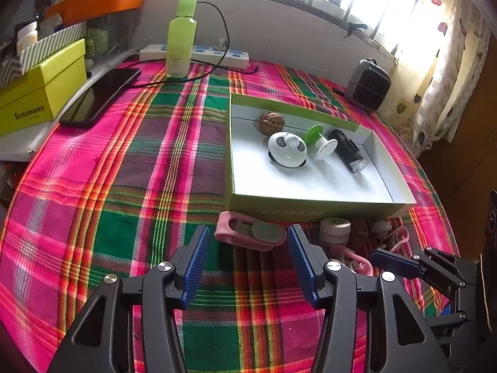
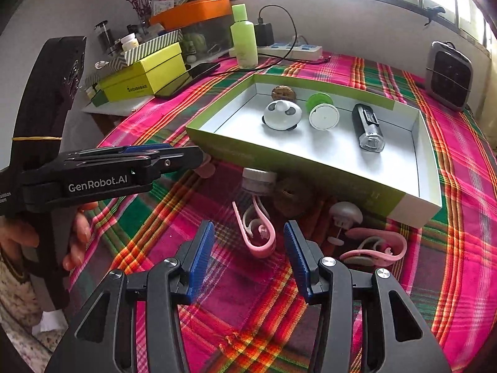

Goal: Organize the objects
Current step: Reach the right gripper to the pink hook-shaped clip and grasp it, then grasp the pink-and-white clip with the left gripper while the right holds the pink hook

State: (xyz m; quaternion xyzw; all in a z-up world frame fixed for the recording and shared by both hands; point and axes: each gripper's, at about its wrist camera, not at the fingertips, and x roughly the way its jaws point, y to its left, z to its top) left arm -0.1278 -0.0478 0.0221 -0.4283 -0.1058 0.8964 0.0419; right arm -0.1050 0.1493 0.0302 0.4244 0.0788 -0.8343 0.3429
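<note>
Plaid cloth [image 1: 124, 186] in pink and green covers the table, with wide bare room on its left half up to a phone [image 1: 99, 96] and a yellow box [image 1: 40, 93] at the edge. On the right sits a shallow tray [image 1: 310, 208] holding a walnut [image 1: 271, 121], a panda-faced toy [image 1: 287, 149], a green spool [image 1: 316, 140] and a black lamp [image 1: 348, 150].

Left gripper [image 1: 247, 264] hovers over the cloth with its fingers spread and nothing between them; a pink clip [image 1: 248, 233] lies just ahead, against the tray's near wall. Right gripper [image 2: 248, 261] is likewise spread and empty, above another pink clip [image 2: 256, 236].

Beside that clip lie a small jar [image 2: 256, 180], a white knob [image 2: 344, 214] and a third pink clip [image 2: 376, 245], crowding the tray's front. A green bottle [image 1: 181, 37] and power strip [image 1: 194, 54] stand by the far wall.
</note>
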